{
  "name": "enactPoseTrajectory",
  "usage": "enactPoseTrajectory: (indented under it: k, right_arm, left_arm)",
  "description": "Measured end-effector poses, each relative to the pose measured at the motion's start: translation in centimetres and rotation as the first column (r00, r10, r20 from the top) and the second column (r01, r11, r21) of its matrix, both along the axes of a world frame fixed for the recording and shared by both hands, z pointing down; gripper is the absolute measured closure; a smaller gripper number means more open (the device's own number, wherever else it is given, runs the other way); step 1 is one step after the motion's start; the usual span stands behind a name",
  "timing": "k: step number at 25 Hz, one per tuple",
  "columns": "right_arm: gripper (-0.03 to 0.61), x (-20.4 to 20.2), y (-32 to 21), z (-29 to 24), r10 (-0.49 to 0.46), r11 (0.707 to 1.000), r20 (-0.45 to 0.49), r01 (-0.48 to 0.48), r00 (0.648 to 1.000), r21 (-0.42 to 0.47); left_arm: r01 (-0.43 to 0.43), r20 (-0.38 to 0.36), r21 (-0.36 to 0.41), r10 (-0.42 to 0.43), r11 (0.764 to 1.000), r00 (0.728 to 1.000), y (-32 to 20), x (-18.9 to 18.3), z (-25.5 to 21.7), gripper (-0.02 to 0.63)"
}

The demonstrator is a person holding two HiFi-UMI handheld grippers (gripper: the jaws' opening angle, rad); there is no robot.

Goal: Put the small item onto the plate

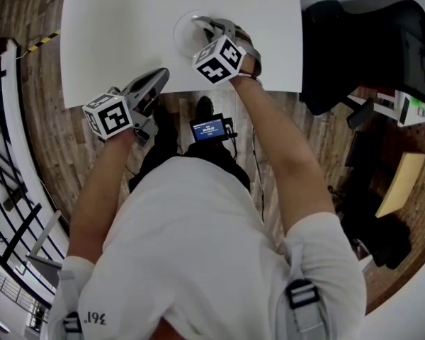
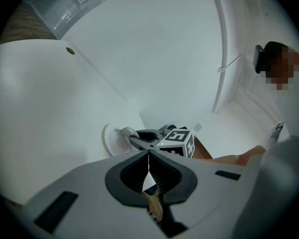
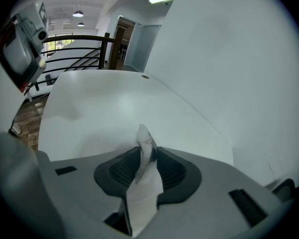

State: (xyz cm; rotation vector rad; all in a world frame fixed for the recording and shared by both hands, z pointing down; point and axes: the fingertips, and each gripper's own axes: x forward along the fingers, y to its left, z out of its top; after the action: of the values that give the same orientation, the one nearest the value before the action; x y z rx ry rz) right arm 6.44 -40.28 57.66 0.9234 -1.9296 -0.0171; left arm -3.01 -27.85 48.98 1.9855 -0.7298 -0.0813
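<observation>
A white plate [image 1: 182, 37] sits on the white table [image 1: 120, 20], toward its far middle. My right gripper [image 1: 201, 25] hangs over the plate's right part. In the right gripper view the right gripper [image 3: 147, 152] is shut on a small white item [image 3: 145, 142], a thin crumpled piece that sticks up between the pads. My left gripper [image 1: 161, 74] rests at the table's near edge, shut and holding nothing. From the left gripper view, the left gripper [image 2: 148, 156] looks across at the plate [image 2: 108, 139] and the right gripper [image 2: 134, 136] above it.
A black bag or chair [image 1: 368, 48] stands right of the table, with a yellow folder [image 1: 400, 183] on the wooden floor beyond. A small screen device [image 1: 207, 127] hangs at the person's front. A metal railing [image 1: 7, 154] runs along the left.
</observation>
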Motion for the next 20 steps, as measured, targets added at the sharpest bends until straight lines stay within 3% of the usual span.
enactPoseTrajectory:
  k: [20]
  right_arm:
    - [0.471, -1.8, 1.9, 0.1, -0.020, 1.000, 0.046, 0.019, 0.999, 0.016]
  left_arm:
    - [0.002, -0.019, -0.017, -0.002, 1.000, 1.000, 0.1, -0.2, 0.3, 0.609]
